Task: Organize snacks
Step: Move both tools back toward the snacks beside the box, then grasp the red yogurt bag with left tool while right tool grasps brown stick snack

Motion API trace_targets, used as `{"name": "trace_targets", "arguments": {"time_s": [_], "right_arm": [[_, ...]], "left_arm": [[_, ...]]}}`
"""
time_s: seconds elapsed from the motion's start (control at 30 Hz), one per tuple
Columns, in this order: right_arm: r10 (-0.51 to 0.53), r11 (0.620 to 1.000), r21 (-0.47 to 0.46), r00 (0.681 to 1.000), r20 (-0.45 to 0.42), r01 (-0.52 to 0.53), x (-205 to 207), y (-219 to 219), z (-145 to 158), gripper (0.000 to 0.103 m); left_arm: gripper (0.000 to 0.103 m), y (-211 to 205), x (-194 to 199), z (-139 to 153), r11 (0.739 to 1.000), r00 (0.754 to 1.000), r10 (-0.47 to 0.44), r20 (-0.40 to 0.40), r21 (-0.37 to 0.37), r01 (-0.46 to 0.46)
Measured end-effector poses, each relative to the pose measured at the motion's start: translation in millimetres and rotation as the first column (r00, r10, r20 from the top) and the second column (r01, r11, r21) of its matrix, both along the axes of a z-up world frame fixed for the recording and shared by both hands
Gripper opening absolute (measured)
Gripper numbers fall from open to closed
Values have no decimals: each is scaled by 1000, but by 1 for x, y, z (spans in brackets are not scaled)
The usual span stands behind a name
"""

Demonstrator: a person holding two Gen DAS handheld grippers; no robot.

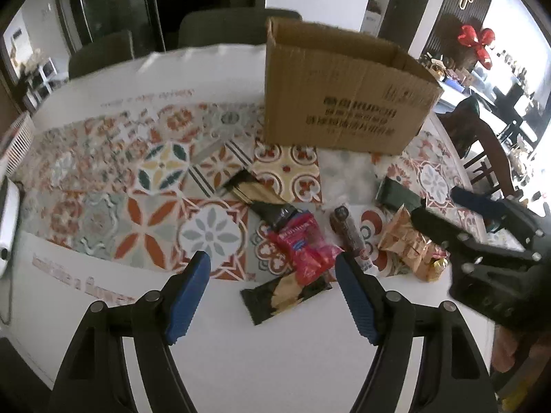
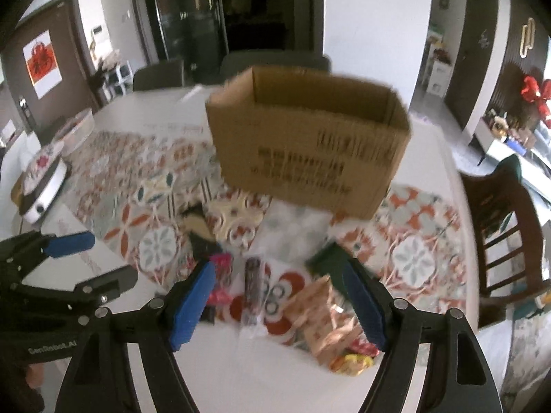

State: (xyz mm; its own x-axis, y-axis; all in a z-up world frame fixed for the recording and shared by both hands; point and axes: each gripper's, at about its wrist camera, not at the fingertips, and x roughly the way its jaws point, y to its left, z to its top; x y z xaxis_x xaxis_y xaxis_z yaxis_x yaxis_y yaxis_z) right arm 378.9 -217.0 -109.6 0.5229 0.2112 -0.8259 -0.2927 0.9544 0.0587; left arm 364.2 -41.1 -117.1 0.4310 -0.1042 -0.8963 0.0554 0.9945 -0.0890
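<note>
An open cardboard box (image 1: 344, 93) stands at the far side of the patterned mat; it also shows in the right wrist view (image 2: 306, 141). Snack packs lie in front of it: a red pack (image 1: 303, 247), a black and gold pack (image 1: 282, 296), a dark tube pack (image 1: 347, 230) and a tan crinkled bag (image 1: 406, 241). My left gripper (image 1: 272, 268) is open above the red pack. My right gripper (image 2: 279, 275) is open above the dark tube pack (image 2: 253, 285) and the tan bag (image 2: 323, 320). Both hold nothing.
A green pack (image 1: 396, 196) lies near the box's right corner. A white device (image 2: 44, 186) sits at the table's left edge. A wooden chair (image 2: 506, 227) stands at the right, grey chairs (image 1: 237, 27) behind the table.
</note>
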Motion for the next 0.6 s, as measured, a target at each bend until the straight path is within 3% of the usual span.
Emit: {"name": "trace_targets", "arguments": {"time_s": [0.3, 0.5, 0.6], "right_arm": [[21, 1000, 14, 988, -154, -19, 17, 5, -47, 56], [33, 999, 24, 978, -204, -29, 27, 12, -67, 53], [40, 999, 44, 973, -226, -31, 34, 15, -75, 46]], "left_arm": [[70, -6, 36, -32, 993, 993, 36, -111, -104, -48], [65, -16, 58, -59, 989, 978, 41, -206, -132, -69], [64, -15, 66, -72, 987, 968, 57, -245, -130, -91]]}}
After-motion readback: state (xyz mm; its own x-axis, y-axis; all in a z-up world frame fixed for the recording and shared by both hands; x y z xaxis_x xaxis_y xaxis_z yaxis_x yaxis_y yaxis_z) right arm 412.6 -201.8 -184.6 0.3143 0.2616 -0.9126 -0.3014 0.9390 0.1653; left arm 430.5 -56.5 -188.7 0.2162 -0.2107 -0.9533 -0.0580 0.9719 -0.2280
